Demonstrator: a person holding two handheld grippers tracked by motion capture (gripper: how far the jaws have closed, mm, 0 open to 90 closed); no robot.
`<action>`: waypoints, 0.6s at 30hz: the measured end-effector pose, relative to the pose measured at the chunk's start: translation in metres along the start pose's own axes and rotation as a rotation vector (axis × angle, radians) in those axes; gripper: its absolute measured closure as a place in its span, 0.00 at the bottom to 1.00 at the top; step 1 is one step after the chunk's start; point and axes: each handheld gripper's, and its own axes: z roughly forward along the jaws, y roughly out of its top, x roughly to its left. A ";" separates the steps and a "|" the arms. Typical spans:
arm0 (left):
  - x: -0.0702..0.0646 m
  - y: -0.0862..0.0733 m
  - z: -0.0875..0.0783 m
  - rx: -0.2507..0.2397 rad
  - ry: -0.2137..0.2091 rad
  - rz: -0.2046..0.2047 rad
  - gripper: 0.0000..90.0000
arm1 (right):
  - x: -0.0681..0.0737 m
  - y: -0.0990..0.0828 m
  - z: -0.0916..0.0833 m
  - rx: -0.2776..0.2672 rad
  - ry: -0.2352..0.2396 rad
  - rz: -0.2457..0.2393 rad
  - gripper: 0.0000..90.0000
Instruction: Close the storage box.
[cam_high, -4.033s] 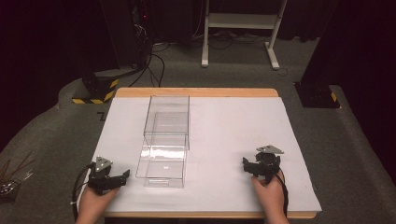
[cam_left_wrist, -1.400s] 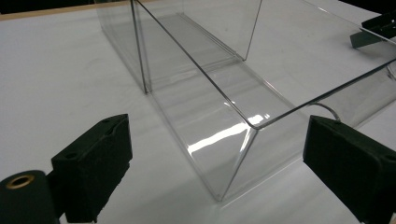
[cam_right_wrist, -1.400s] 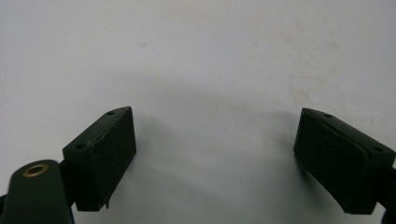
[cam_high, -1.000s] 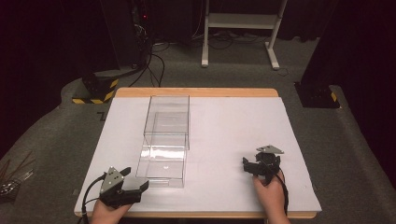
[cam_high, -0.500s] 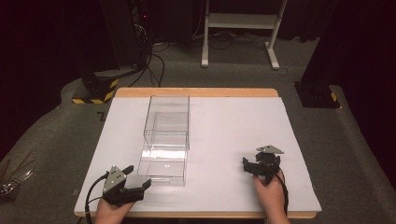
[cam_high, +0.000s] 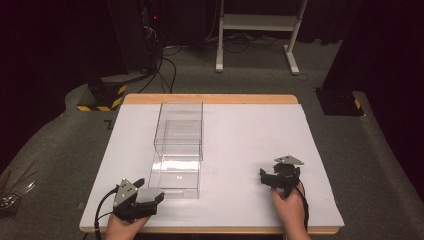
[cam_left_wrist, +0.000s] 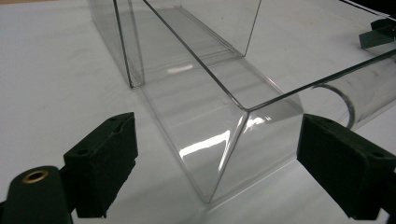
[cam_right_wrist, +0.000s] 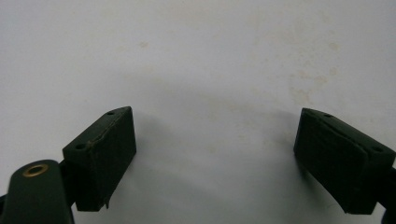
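A long clear plastic box (cam_high: 176, 175) lies on the white table (cam_high: 250, 135), open on top, with a taller clear box (cam_high: 180, 125) standing at its far end. My left gripper (cam_high: 154, 196) sits at the table's front left, pointing at the low box's near corner (cam_left_wrist: 233, 140). That corner stands between the two pads (cam_left_wrist: 105, 154) without touching them, and the jaws have just been opening. My left gripper (cam_left_wrist: 215, 140) is open. My right gripper (cam_high: 267, 177) rests at the front right, apart from the boxes. Its jaws stand open (cam_right_wrist: 215, 135) over bare white table.
The table's wooden edge (cam_high: 210, 99) runs along the far side. Beyond it on the grey floor are a black and yellow block (cam_high: 102, 97), cables and a white stand's legs (cam_high: 255, 22). A black base (cam_high: 340, 102) stands at the far right.
Since the oldest frame my left gripper has shifted nearer and rightward and turned toward the box's near corner. Over the last second it barely moved. The right gripper has stayed put.
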 end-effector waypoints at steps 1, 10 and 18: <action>0.000 0.000 0.000 0.001 -0.004 -0.004 0.11 | 0.000 0.000 0.000 0.000 0.000 0.000 0.14; -0.002 0.002 0.004 -0.007 -0.007 -0.005 0.15 | 0.000 0.000 0.000 0.000 -0.001 -0.001 0.14; -0.001 0.004 0.009 -0.009 0.000 -0.013 0.17 | 0.000 0.000 0.000 0.000 -0.001 -0.001 0.14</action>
